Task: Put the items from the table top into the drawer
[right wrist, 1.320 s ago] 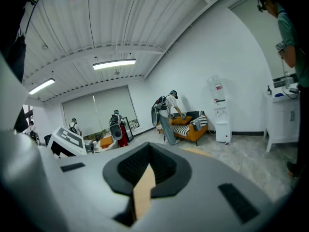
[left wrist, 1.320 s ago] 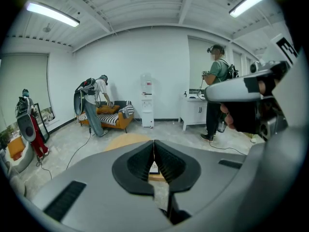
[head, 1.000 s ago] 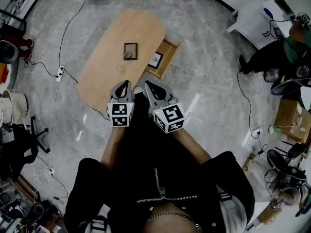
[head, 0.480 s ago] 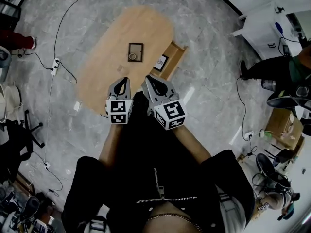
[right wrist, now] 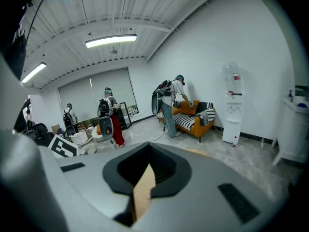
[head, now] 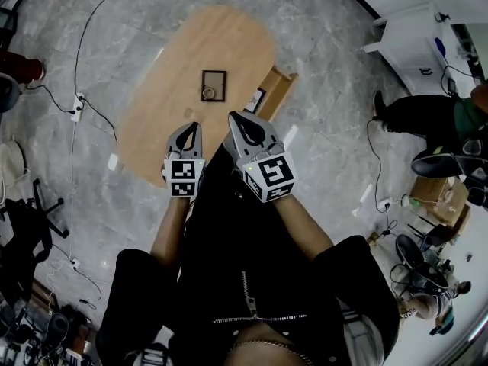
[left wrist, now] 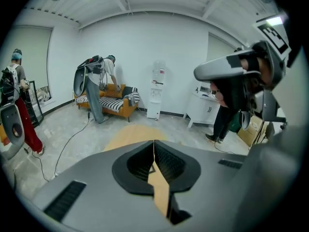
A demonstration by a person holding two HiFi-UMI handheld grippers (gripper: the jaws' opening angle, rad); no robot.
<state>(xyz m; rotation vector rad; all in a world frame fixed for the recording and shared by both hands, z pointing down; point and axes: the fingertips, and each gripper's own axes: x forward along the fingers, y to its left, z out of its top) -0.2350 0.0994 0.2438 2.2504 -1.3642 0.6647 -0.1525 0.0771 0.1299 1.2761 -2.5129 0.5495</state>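
Note:
An oval wooden table (head: pixel 183 67) stands ahead of me on the grey floor. On it lies a small dark square tray (head: pixel 213 85) with a ring-shaped thing inside. At the table's right side a drawer (head: pixel 273 90) stands pulled out, with a small framed card (head: pixel 255 100) in it. My left gripper (head: pixel 192 126) and right gripper (head: pixel 235 117) are held side by side over the table's near end, both shut and empty. In the left gripper view the left gripper (left wrist: pixel 154 140) shows jaws meeting; the right gripper (right wrist: pixel 149 143) looks the same in its own view.
Cables and a power strip (head: pixel 76 107) lie on the floor left of the table. A white cabinet (head: pixel 415 40) and a seated person (head: pixel 431 113) are at the right. An orange sofa (left wrist: pixel 108 103), a water dispenser (left wrist: pixel 157 88) and standing people are beyond the table.
The table has drawn closer and looks larger in the head view. Both grippers stayed shut, side by side, now reaching the table's near end.

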